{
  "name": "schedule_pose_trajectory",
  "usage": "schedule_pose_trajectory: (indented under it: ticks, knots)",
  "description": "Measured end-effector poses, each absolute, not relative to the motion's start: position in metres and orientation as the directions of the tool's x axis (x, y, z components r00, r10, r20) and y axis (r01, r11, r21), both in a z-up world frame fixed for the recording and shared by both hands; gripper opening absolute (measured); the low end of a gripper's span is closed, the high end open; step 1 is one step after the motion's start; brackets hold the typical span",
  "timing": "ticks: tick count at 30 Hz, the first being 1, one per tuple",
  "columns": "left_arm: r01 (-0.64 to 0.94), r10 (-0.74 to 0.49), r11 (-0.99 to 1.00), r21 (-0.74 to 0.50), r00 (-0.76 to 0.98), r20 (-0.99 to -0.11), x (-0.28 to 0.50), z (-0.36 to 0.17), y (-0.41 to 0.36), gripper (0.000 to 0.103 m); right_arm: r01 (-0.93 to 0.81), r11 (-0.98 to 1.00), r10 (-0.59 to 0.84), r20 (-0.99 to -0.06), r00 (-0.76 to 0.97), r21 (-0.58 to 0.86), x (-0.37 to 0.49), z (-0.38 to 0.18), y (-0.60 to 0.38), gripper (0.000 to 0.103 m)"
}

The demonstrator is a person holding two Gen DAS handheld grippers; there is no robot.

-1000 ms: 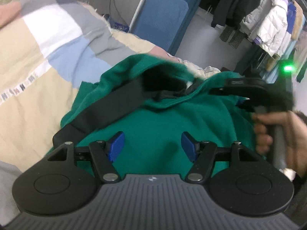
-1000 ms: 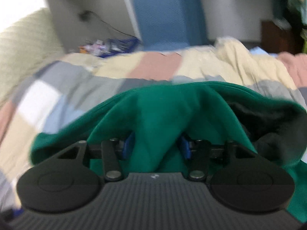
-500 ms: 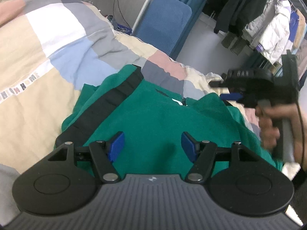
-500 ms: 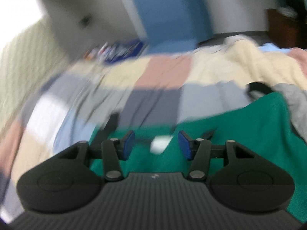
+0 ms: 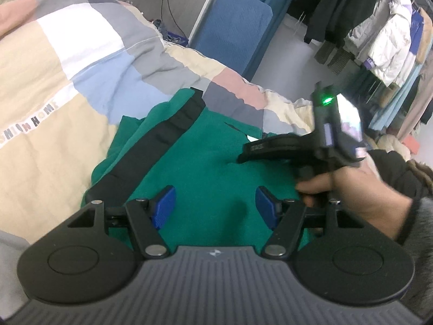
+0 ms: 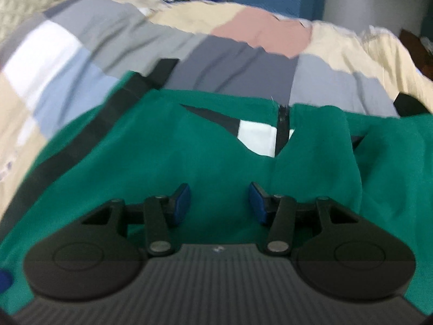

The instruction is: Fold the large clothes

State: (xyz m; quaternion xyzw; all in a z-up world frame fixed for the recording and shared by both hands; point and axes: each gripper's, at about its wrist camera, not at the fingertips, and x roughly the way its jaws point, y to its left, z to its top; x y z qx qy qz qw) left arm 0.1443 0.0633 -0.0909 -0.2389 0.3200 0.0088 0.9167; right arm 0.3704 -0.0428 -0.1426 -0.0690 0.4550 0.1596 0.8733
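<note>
Now, the green jacket lies spread on the bed, on top of the patchwork quilt, with its black-trimmed sleeve running along its left side toward the pale strip of quilt printed with letters. From the right wrist view the jacket's top edge faces the far edge of the bed, the zipper parted a little there and a white label showing in the gap.

Left hand-held gripper hovers over the near part of the jacket, blue pads set wide, only flat green cloth seen between them, nothing pinched. Right hand-held gripper sits over the middle of the jacket, just short of the zipper; its jaws have just been narrowing, yet a clear gap remains and no cloth is caught between the pads. The right view is blurred.

In the left view the person's hand grips the handle of that right tool, a green light glowing on its top, its nose tipped down at the cloth. Beyond the far edge of the bed stands a blue upholstered panel, and coats hang on a rack off to the right.
</note>
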Motion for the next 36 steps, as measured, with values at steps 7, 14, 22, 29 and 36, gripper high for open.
schedule_pose_trajectory:
  ticks: [7,14,22,29,36]
  knots:
    - [-0.168,-0.133,0.889,-0.425,0.795,-0.592,0.145,-0.094,0.062,0.070,-0.343,0.936,0.270,-0.779,0.567,0.075,0.356,-0.128,-0.057,0.049]
    - [-0.179,-0.135,0.878,-0.445,0.798,-0.587,0.129,-0.083,0.060,0.070,-0.326,0.918,0.387,-0.676,0.627,0.224,0.288,-0.066,-0.126,0.051]
    - [-0.196,-0.182,0.853,-0.484,0.758,-0.626,0.102,-0.077,0.052,0.072,-0.156,0.899,0.417,-0.695,0.586,0.408,0.206,-0.058,-0.222,0.055]
    - [-0.267,-0.274,0.740,-0.617,0.718,-0.640,0.101,-0.094,0.064,0.084,0.064,0.766,0.531,-0.685,0.499,0.640,0.192,-0.109,-0.268,0.087]
    - [-0.407,-0.429,0.487,-0.773,0.659,-0.618,0.112,-0.140,0.086,0.084,0.273,0.581,0.591,-0.628,0.507,0.767,0.200,-0.149,-0.288,0.087]
